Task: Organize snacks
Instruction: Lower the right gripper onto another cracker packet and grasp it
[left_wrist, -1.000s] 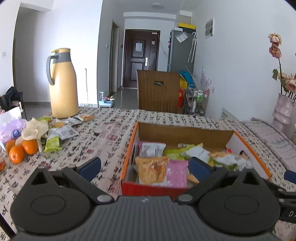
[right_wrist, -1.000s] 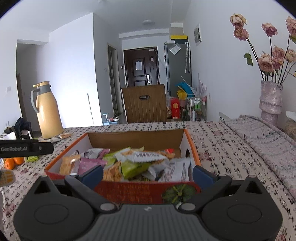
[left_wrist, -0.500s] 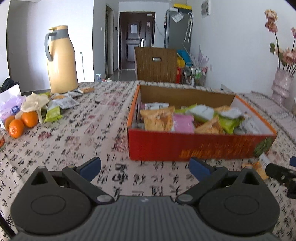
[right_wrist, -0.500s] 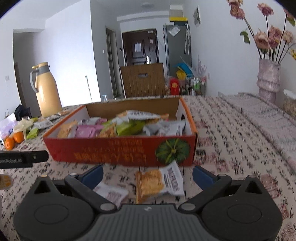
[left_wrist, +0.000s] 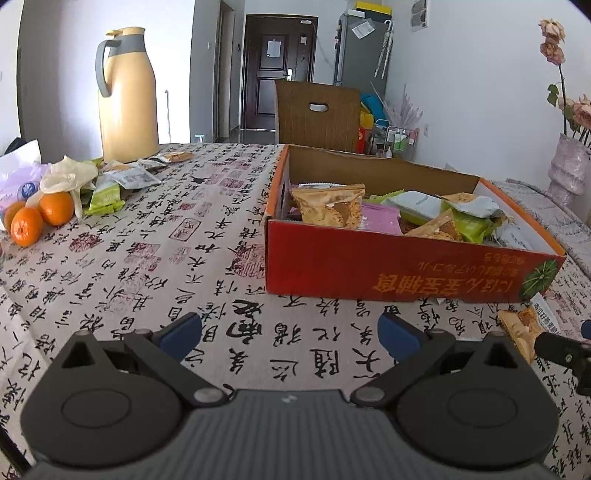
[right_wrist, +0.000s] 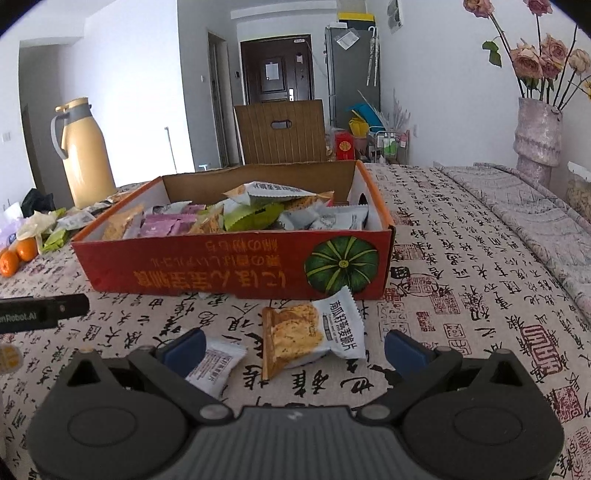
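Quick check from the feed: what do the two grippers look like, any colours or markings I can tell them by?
Both look alike: the left gripper and right gripper each have a dark grey ribbed body, two round black housings, black linkage bars with silver pivot pins, and blue finger pads. In the right wrist view, white "GenRobot.AI" lettering runs along the left gripper's side. No hands or sleeves show.

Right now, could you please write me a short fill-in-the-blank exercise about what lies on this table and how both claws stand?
1. The snack packets are piled inside a red ____ with a pumpkin printed on it.
2. The crisp packet lies on the tablecloth in front of the right claw, whose jaws are ____.
3. Beside the oranges, at the far left, stands a tall yellow ____.
4. The left claw holds ____.

Missing words: box; open; jug; nothing
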